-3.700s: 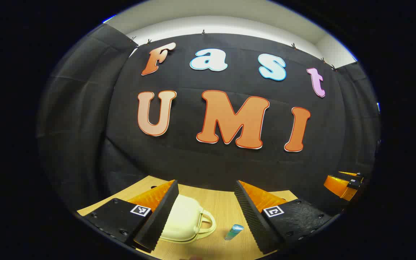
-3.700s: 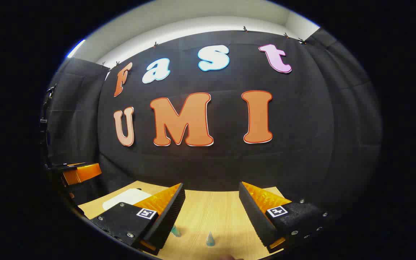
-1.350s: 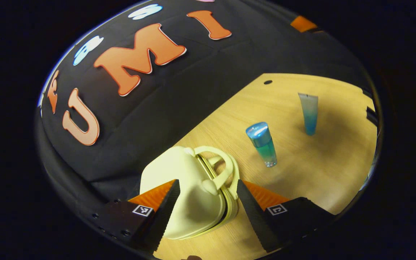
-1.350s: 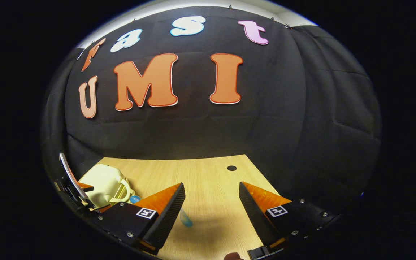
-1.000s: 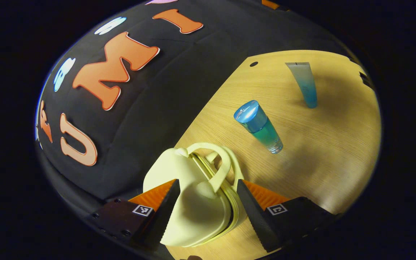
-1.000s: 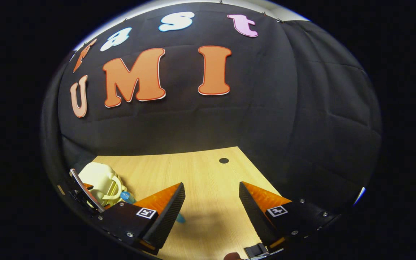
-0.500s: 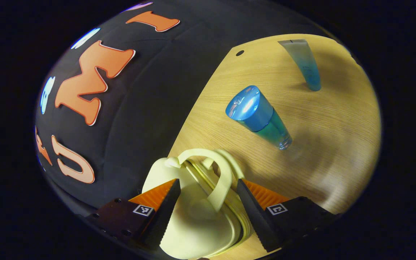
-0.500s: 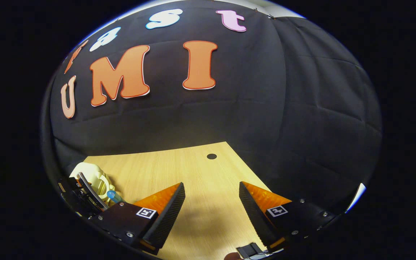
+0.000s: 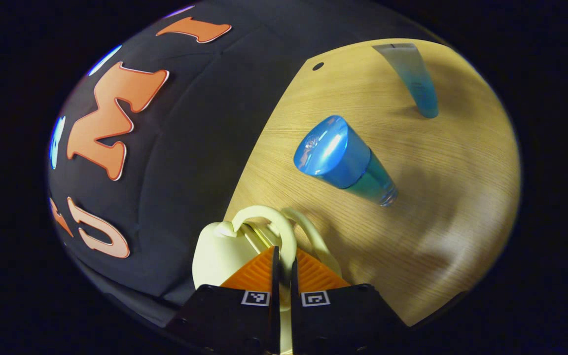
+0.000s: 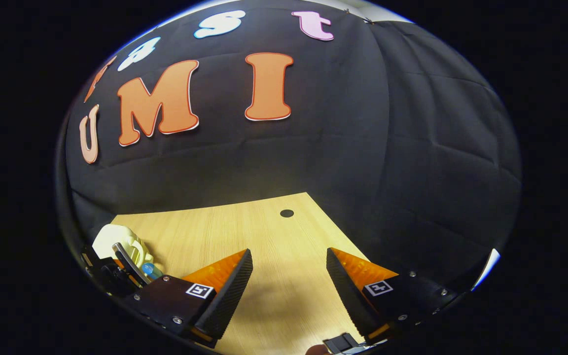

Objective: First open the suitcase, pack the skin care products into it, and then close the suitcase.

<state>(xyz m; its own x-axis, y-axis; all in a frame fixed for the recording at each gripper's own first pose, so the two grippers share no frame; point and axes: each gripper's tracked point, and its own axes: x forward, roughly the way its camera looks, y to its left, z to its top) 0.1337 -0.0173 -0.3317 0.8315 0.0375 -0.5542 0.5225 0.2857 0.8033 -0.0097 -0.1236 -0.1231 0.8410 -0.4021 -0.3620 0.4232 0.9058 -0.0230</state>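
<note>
A light wooden bench (image 9: 451, 197) stands against the black cloth wall (image 10: 363, 148), with a small dark hole (image 10: 287, 213) near its far edge. In the left gripper view the left tongs (image 9: 282, 259) are pressed nearly together, pinching one handle (image 9: 279, 227) of the cream suitcase (image 9: 215, 251), which sits closed at the bench's edge by the wall. A second handle loop arches just to the right of the fingers. Beyond the suitcase a blue-capped bottle (image 9: 343, 160) stands close by, and farther off a blue tube (image 9: 412, 76) stands upright, well apart from the bottle. In the right gripper view the right tongs (image 10: 289, 281) are spread wide over bare wood with nothing between them; the suitcase (image 10: 116, 241) sits far to their left, with the bottle's cap (image 10: 152, 270) just beside it, both partly hidden behind the other gripper's dark body
</note>
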